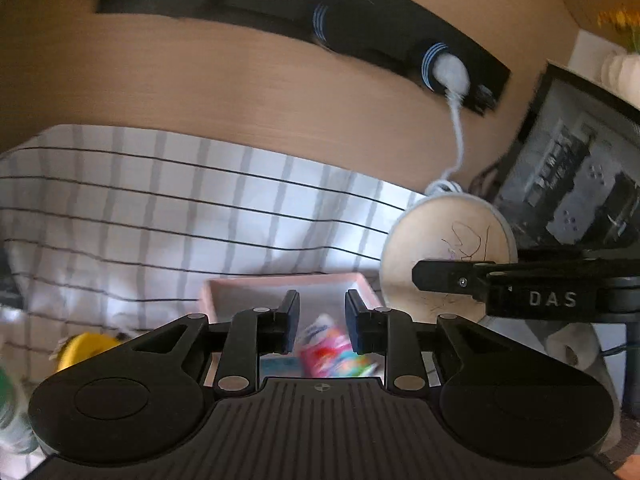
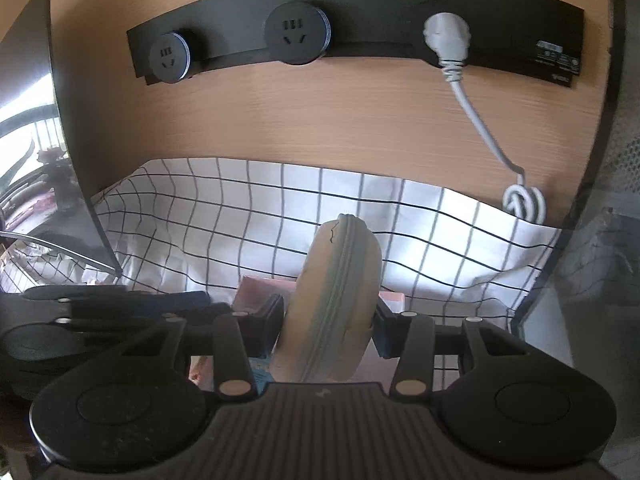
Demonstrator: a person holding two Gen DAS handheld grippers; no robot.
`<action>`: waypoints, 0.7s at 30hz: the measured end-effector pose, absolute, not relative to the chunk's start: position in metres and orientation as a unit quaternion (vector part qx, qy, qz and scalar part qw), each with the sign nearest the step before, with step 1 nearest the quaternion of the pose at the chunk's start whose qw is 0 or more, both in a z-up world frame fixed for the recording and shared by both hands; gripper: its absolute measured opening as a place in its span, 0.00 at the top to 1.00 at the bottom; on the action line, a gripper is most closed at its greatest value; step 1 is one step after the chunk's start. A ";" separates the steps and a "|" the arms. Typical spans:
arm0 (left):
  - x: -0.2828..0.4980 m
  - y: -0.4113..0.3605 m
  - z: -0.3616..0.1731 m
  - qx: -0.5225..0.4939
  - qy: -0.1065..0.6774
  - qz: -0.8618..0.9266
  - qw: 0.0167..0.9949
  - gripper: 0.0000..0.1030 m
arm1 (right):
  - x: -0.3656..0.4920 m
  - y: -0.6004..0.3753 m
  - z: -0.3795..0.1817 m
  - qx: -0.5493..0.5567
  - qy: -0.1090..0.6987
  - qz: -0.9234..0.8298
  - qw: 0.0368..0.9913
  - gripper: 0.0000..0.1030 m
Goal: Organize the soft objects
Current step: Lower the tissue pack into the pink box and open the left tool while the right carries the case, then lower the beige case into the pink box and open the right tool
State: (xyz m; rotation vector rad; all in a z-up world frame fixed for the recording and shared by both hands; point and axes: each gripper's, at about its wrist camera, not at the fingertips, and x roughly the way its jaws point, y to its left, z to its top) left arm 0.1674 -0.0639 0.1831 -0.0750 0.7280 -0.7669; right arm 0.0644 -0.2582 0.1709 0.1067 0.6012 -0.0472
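checked cloth (image 2: 224, 216), wooden wall (image 2: 320, 120), socket strip (image 2: 360, 46)

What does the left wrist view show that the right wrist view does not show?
Only the left wrist view: the colourful packet in the pink tray, below the open left gripper, a yellow object and a framed picture. Only the right wrist view: the pouch's zipper edge, both empty sockets sharply. Both share the round pouch held by the right gripper, the checked cloth and the white plug.
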 end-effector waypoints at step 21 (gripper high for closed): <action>0.138 0.209 0.142 -0.134 0.371 -0.115 0.912 0.74 | 0.064 -0.193 0.167 0.026 0.253 -0.022 0.967 0.40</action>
